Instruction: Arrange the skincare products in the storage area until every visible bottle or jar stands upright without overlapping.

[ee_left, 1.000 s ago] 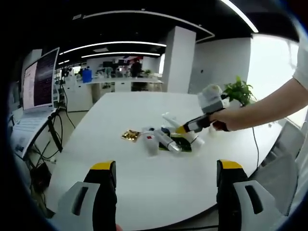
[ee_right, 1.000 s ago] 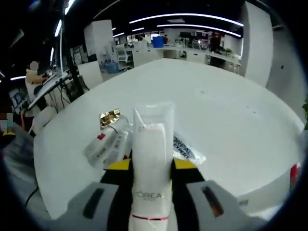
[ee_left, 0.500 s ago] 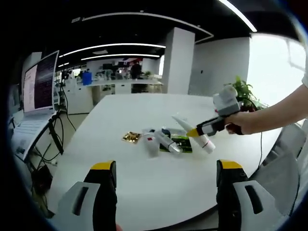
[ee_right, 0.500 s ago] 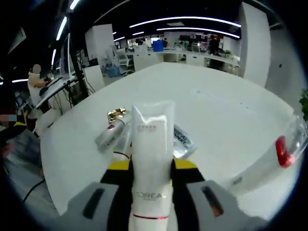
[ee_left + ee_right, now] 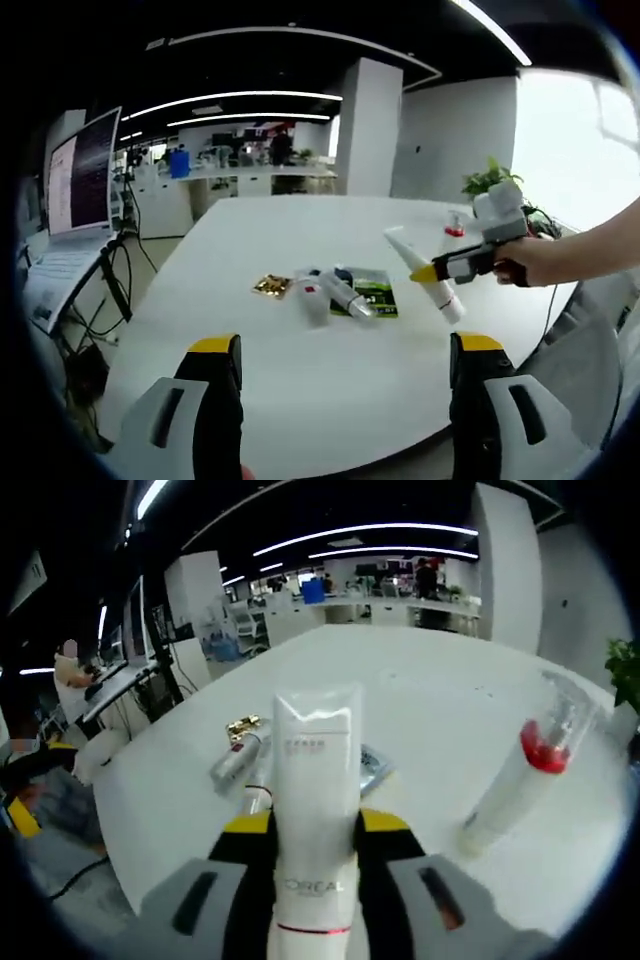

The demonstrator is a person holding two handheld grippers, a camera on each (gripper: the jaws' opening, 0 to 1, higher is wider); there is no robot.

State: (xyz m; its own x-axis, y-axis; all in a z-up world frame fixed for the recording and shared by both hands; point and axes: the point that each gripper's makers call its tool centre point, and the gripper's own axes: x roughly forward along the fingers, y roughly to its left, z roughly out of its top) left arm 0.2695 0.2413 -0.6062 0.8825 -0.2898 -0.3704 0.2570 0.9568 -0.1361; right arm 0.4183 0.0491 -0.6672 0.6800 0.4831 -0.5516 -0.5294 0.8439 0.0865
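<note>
My right gripper [image 5: 315, 825] is shut on a white L'Oreal tube [image 5: 316, 780], held above the white table [image 5: 420, 690]. In the left gripper view the same tube [image 5: 425, 272] hangs tilted in the right gripper [image 5: 428, 272], to the right of the pile. On the table lie a gold packet [image 5: 271, 286], a white tube with a red mark [image 5: 313, 297], a silvery tube [image 5: 345, 293] and a green-black sachet [image 5: 374, 292]. A tall clear bottle with a red pump [image 5: 520, 775] stands upright at the right. My left gripper [image 5: 340, 350] is open near the table's front edge, holding nothing.
A laptop on a stand [image 5: 80, 165] and cables are left of the table. A potted plant [image 5: 490, 182] stands at the far right corner. A person's arm [image 5: 580, 245] reaches in from the right. Office desks lie beyond.
The right gripper has lifted the white tube away from the pile and carried it to the right. The red-pump bottle has come into the right gripper view. The left gripper has stayed put.
</note>
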